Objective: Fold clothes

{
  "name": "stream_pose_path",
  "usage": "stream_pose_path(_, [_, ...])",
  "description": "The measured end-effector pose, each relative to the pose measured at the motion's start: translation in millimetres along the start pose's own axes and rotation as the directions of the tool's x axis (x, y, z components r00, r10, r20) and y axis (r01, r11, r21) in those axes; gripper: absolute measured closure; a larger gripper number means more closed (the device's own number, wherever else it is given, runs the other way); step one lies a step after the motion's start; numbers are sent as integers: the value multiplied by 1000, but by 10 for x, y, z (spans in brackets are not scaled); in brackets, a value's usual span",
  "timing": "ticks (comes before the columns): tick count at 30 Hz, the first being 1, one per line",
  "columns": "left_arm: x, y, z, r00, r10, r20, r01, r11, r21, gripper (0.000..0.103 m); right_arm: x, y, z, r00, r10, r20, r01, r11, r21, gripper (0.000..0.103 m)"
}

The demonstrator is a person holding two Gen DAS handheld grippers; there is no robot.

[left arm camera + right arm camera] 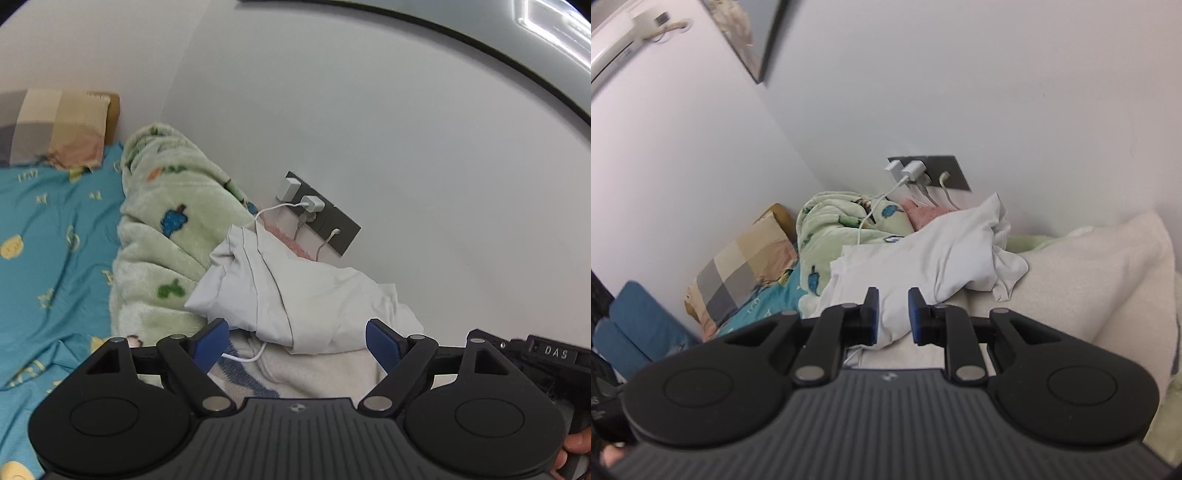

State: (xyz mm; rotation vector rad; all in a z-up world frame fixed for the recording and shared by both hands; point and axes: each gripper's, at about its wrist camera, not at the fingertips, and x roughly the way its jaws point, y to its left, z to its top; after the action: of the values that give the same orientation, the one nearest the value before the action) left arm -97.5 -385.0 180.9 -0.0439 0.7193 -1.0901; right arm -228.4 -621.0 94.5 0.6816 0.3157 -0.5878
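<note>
A white garment [295, 291] lies bunched and partly folded on a cream pillow [325, 373] by the wall. My left gripper [295, 341] is open, its blue pads wide apart just in front of the garment's near edge, holding nothing. In the right wrist view the same white garment [923, 254] lies on the cream pillow [1089, 280]. My right gripper [893, 315] has its blue pads narrowly apart, and the garment's near fold sits between them; I cannot tell whether they pinch it.
A green fleece blanket [162, 240] is heaped left of the garment, on a blue patterned sheet [48, 258]. A checked pillow [738, 273] lies further off. A wall socket panel [317, 214] with white chargers and dangling cables sits just behind the garment. The right gripper's body [546, 358] shows at the left view's edge.
</note>
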Motion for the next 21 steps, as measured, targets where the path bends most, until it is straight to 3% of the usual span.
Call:
stream_pose_path(2, [-194, -89, -74, 999, 27, 31, -28, 998, 47, 20, -133, 72, -63, 1000, 4, 18, -3, 999, -36, 66])
stream_pose_path(4, [-371, -159, -159, 997, 44, 68, -50, 995, 82, 11, -252, 136, -130, 999, 10, 39, -7, 998, -67, 42])
stream_pose_path(7, [-614, -253, -288, 990, 74, 124, -91, 987, 136, 8, -420, 228, -236, 998, 21, 67, -14, 994, -110, 28])
stream_pose_path(12, [-976, -386, -482, 972, 119, 205, -167, 957, 238, 0, -608, 388, -409, 994, 48, 94, -30, 982, -185, 26])
stream_pose_path(13, [-1037, -404, -515, 968, 128, 218, -183, 951, 251, 0, -635, 419, -442, 993, 50, 102, -29, 980, -196, 18])
stream_pose_path(14, [-1092, -410, -547, 964, 136, 229, -194, 947, 256, 0, -659, 450, -474, 992, 52, 111, -28, 978, -206, 17])
stream_pose_path(21, [-1408, -352, -756, 953, 138, 269, -206, 948, 243, 0, -773, 642, -736, 983, 36, 178, 13, 964, -266, 18])
